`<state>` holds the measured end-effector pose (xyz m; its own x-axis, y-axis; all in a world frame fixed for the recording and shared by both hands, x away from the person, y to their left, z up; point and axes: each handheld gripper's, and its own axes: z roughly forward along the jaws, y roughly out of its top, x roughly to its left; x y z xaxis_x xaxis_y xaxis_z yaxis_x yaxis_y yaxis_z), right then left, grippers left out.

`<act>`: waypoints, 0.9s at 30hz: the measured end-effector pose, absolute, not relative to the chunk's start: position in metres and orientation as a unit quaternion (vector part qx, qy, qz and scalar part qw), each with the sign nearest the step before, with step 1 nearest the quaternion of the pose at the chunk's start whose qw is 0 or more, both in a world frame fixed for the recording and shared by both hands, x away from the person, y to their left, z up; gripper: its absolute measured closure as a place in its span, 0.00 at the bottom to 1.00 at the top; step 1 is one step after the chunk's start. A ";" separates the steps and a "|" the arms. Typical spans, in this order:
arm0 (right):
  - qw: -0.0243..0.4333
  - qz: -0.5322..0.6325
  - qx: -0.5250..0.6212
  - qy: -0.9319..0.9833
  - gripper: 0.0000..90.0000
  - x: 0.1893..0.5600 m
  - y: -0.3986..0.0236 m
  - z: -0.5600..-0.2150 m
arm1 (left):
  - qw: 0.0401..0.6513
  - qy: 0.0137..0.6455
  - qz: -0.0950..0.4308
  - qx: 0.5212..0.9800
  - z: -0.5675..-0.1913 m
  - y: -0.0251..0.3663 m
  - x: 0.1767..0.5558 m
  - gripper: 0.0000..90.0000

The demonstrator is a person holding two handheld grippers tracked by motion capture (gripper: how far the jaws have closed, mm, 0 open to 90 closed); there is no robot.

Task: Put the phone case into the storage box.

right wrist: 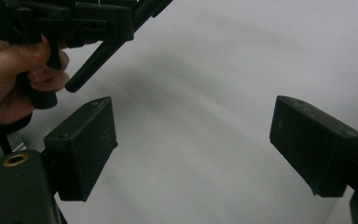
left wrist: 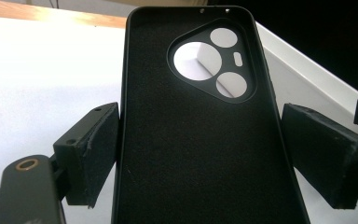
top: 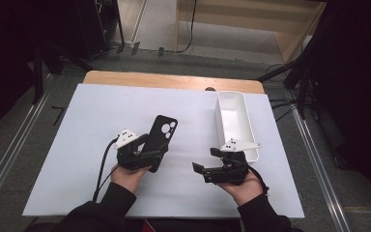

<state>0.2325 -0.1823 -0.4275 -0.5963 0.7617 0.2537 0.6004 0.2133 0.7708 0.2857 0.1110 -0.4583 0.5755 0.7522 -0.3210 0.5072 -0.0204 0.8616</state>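
Black phone case (left wrist: pixel 200 140) sits clamped between my left gripper's (top: pixel 145 152) pads (right gripper (top: pixel 205 162) gapes, empty).

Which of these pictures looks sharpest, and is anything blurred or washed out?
Left gripper view: sharpest, the black phone case shows its texture, though the white table glares. Right gripper view: soft, with streaky blur across the table. High view: evenly lit table, dark surroundings.

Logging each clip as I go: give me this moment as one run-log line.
left gripper: jaws shut on black phone case | right gripper: jaws open, nothing between | white bin: empty, at right on white table
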 end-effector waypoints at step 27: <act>0.091 0.467 0.456 0.752 0.15 0.258 -0.168 -0.410 | 0.554 0.444 0.114 0.695 -0.472 0.097 0.277 0.15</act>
<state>0.2580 -0.1680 -0.4103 -0.5671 0.7713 0.2891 0.6017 0.1483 0.7848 0.2770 0.0972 -0.4720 0.5795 0.7440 -0.3328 0.4906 0.0076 0.8713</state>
